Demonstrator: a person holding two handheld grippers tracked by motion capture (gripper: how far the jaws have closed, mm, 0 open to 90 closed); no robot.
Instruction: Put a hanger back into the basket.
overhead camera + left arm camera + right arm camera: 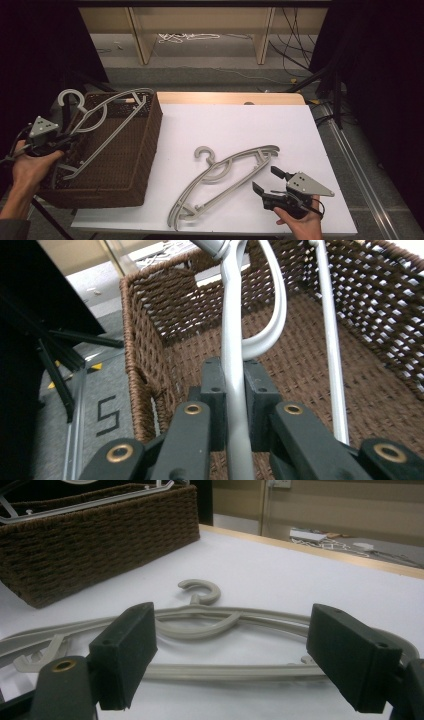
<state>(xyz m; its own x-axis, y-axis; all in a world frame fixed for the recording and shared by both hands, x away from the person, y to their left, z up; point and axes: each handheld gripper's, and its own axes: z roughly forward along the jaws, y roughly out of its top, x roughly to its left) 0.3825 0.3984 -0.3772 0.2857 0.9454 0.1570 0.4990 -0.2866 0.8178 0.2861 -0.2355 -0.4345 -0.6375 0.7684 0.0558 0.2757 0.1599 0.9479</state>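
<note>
Where the white bench [235, 125] spreads across the high view, its far edge shows a strip of bare wood and its right half lies open, with free room beyond the second hanger out to the right and far edges. A brown wicker basket [145, 145] sits on the bench's left side, its left wall reaching past the bench edge and its near wall close to the front edge. Across the basket's open top rests a grey plastic hanger [107, 112], tilted, its hook [70, 97] sticking up beyond the basket's far-left corner and one shoulder end lying on the far-right rim. The left tool [235, 405], held in the person's left hand [30, 167] at the basket's left side, is clamped on this hanger: in the left gripper view both jaws press against a grey bar that runs up between them, above the basket floor. A second grey hanger [225, 182] lies flat on the bench between the basket and the right tool, well apart from the basket wall, its lower end near the front edge. The right tool [266, 182], in the right hand [300, 222] at the front edge, stands with jaws wide apart just beside that hanger's right shoulder, holding nothing.
</note>
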